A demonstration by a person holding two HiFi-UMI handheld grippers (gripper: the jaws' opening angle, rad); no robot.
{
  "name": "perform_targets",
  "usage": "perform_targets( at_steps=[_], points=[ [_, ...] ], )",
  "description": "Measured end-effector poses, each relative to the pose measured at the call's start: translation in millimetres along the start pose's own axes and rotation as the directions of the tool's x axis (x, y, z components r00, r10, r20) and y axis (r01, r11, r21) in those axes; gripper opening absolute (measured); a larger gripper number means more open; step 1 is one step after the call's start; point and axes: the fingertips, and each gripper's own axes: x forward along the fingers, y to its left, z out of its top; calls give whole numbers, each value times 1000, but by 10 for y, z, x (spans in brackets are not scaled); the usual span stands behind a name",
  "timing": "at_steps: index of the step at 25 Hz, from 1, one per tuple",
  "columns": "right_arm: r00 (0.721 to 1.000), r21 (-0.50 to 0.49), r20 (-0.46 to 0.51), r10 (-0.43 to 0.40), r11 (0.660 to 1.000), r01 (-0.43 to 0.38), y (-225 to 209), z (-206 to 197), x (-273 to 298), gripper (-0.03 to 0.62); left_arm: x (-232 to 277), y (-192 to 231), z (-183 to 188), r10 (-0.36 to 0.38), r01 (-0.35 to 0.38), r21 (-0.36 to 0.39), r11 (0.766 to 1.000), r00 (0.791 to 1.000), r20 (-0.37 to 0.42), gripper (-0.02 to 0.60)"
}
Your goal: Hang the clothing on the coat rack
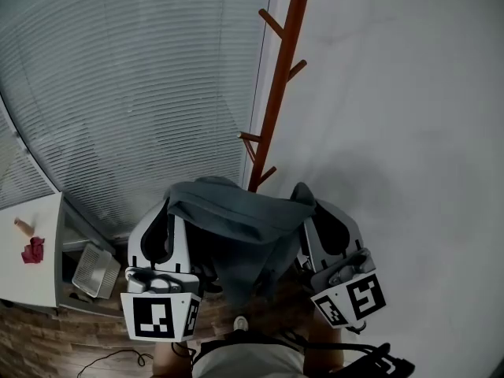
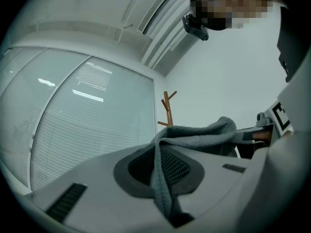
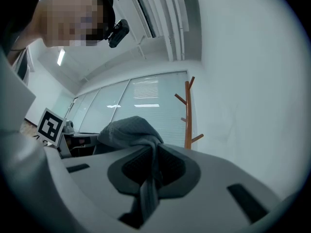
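Note:
A grey garment (image 1: 236, 219) is stretched between my two grippers and sags in a fold below them. My left gripper (image 1: 169, 211) is shut on its left edge, with the cloth (image 2: 163, 178) pinched between the dark pads. My right gripper (image 1: 309, 203) is shut on the other edge, the cloth (image 3: 148, 178) pressed in its jaws. The brown wooden coat rack (image 1: 277, 85) stands just beyond the garment, its pegs sticking out left and right. The rack also shows small ahead in the left gripper view as a coat rack (image 2: 167, 109) and in the right gripper view as a coat rack (image 3: 187, 115).
A wall of closed window blinds (image 1: 134, 85) fills the left; a plain white wall (image 1: 409, 116) is at the right. A white cabinet (image 1: 35, 250) with a red item (image 1: 33, 250) on top and a wire basket (image 1: 94, 270) beside it stands low at the left.

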Motion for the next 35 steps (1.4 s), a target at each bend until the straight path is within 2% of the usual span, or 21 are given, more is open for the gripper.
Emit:
perform_targets(
  at_steps=[3,9,14,22,27,35],
  points=[
    [1000,13,1,29,999,-29,-346,-115,265,40,381,-36,-129,31,-31,9,999,999,-8,29],
    [1000,14,3,28,1000,-28,-393,-135,369,40,466,-3,-191,45,-45,-3,999,999,-18,29],
    [1000,33,-24,17,999,-16,-645,-333,724,40,889,104,-436,47,-48,-14,999,998,-47,29],
    [998,47,-39,-49,998,50,-724,-422,846,40,1142,184,-554,-11,10,-22,1000,999,-52,29],
    [996,56,-52,-78,995,81,-877,-497,1114,40,1528,311,-651,-36,34,-29,999,997,-63,29],
    [989,41,-46,-138,989,140,-966,-495,1235,40,1839,365,-700,-92,92,-10,996,994,-56,29]
  ],
)
